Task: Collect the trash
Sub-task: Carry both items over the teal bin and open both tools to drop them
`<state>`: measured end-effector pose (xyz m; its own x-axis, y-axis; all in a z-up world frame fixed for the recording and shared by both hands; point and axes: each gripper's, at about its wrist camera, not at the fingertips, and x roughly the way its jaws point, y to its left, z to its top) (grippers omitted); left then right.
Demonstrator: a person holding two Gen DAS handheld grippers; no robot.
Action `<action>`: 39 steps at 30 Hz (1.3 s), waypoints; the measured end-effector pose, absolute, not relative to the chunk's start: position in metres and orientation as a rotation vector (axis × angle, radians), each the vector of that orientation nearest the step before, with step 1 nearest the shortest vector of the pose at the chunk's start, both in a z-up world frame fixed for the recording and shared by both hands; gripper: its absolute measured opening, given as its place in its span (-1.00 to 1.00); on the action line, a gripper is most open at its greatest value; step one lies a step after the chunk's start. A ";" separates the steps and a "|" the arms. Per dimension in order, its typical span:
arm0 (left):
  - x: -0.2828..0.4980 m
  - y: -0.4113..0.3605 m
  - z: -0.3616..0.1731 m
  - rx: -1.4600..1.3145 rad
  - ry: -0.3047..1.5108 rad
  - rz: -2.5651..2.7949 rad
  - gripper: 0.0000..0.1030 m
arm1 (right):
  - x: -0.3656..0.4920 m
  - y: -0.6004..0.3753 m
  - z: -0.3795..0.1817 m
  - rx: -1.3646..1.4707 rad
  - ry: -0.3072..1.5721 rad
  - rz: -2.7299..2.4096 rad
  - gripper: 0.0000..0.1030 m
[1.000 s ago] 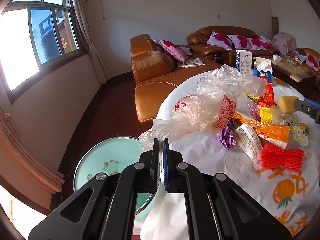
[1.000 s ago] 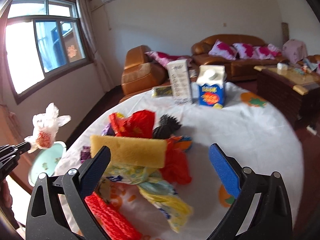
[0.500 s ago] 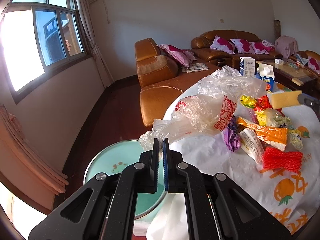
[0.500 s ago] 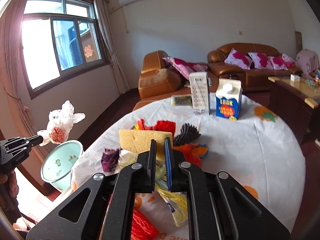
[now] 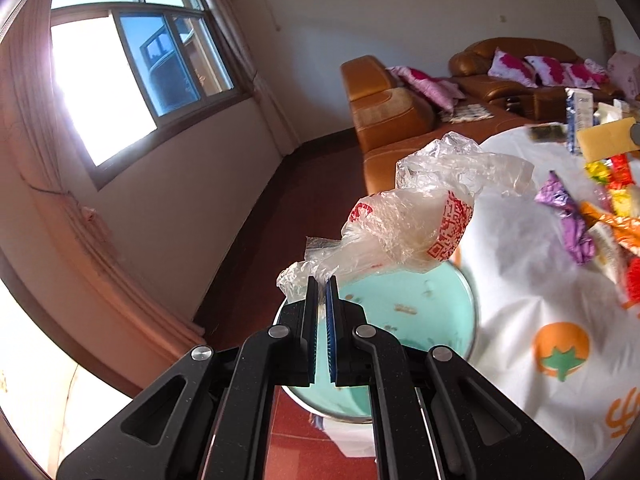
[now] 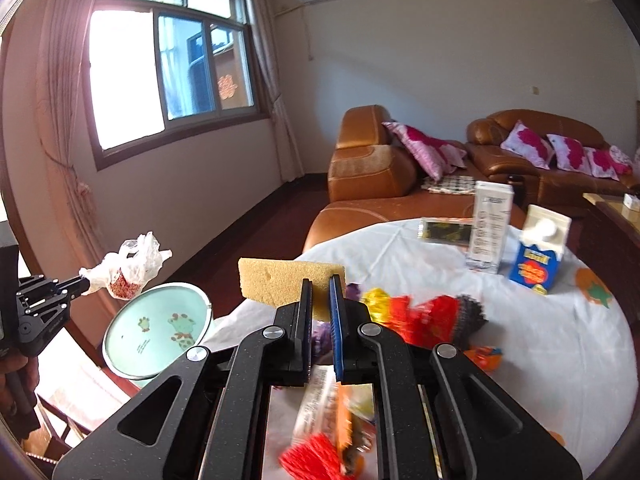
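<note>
The left gripper (image 5: 321, 286) is clenching a twisted corner of the plastic bag (image 5: 416, 224), which is hanging in the air just above the open green bin (image 5: 404, 320) standing on the floor beside the table (image 5: 520, 320). The bag is looking feather-light, limp and a little slick, so a pinch on a bunched, twisted part is probably the safest hold (a single loose layer could slide out), and it will likely drift rather than drop straight. The right gripper (image 6: 320, 286) is clamping the yellow sponge (image 6: 276, 282) by its right end, clear of the pile of wrappers (image 6: 404, 316) on the table. The sponge is looking soft, springy and light; it is squashing between the pads, and a hold nearer its middle would be keeping it from sagging. In the right wrist view the left gripper is reaching in level from the left edge, a hand (image 6: 18, 376) wrapped round its handle, its tip over the bin's far rim. The right gripper is pointing slightly downward across the table, toward the bin's side.
</note>
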<state>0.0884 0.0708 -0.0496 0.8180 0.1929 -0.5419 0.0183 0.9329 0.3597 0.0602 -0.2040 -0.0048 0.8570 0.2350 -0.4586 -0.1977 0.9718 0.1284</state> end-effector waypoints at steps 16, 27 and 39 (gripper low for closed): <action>0.093 0.105 -0.062 0.384 0.664 0.220 -0.93 | 0.115 -0.114 -0.018 -0.031 0.550 0.390 -0.83; 0.101 0.115 -0.073 0.432 0.697 0.265 -0.92 | 0.137 -0.070 -0.037 -0.128 0.600 0.454 -0.83; 0.105 0.121 -0.077 0.425 0.712 0.274 -0.86 | 0.140 -0.040 -0.048 -0.188 0.629 0.499 -0.81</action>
